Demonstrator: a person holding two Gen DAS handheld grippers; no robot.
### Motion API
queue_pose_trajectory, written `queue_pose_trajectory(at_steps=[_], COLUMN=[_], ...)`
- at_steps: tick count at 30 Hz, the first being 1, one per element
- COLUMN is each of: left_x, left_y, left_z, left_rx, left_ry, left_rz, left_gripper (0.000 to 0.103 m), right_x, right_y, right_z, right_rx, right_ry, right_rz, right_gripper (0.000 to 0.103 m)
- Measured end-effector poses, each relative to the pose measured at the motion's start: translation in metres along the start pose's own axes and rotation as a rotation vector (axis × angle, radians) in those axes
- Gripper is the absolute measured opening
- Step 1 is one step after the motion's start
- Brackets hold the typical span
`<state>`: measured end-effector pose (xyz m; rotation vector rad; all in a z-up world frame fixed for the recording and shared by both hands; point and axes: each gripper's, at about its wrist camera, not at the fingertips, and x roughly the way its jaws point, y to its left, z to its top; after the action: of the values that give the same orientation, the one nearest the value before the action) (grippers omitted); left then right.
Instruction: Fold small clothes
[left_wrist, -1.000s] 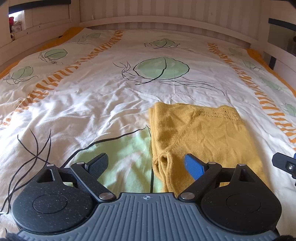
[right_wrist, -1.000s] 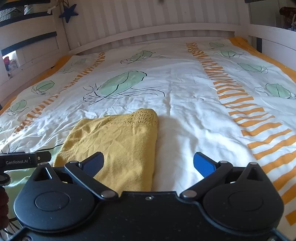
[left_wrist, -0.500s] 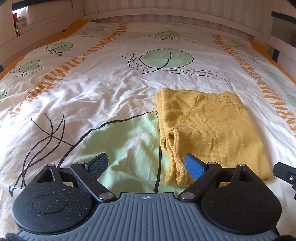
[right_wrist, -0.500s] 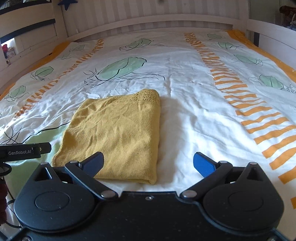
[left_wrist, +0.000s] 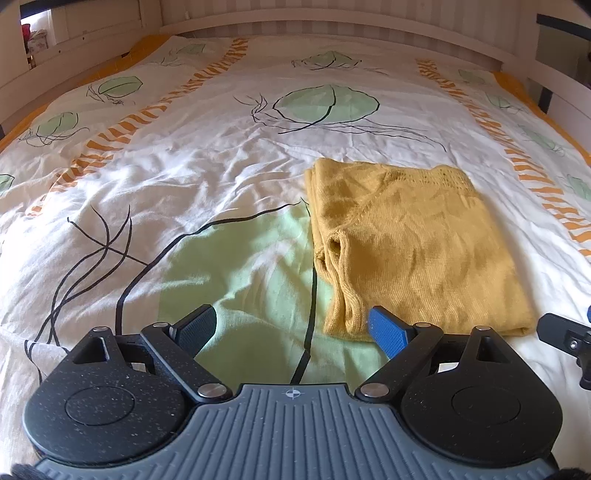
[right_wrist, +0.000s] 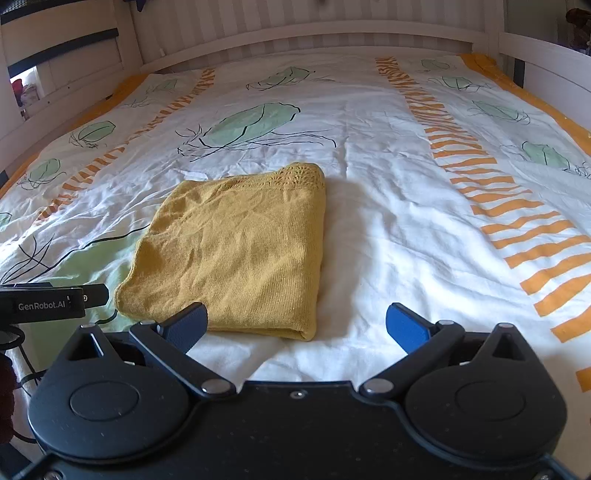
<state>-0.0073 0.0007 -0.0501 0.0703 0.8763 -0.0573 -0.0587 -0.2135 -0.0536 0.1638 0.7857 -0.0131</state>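
Left gripper (left_wrist: 291, 328): black speckled round hubs, silver pivot screws, ribbed grey plate bearing a crosshair mark at 12 o'clock, blue pads. Right gripper (right_wrist: 295, 325): black plate, same hubs, blue pads; "GenRobot.AI" lettering at 9 o'clock.

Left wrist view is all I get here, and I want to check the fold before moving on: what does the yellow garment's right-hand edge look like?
Observer: In the right wrist view the yellow garment has a clean, straight folded edge on that side, with no loose layers sticking out.
Operator: Is the right claw holding any of it?
Observer: No. The right claw is open, and only the garment's near right corner lies between its pads, untouched.
Operator: Anything lying on the duvet to the right of the garment?
Observer: Nothing. Only bare white duvet up to its orange-striped band.
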Motion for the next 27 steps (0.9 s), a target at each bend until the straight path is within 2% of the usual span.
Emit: queue_pose_trajectory(at_steps=[27], left_x=[0.0059], left_y=[0.0059], left_z=[-0.0015], left_rx=[-0.018], left_ry=[0.027], left_rz=[0.001], left_gripper=[0.090], right_x=[0.0100], right_y=[-0.0003], right_z=[0.0040], right_rx=[0.006], right_ry=[0.021], right_rz=[0.016], right_gripper=[0.102])
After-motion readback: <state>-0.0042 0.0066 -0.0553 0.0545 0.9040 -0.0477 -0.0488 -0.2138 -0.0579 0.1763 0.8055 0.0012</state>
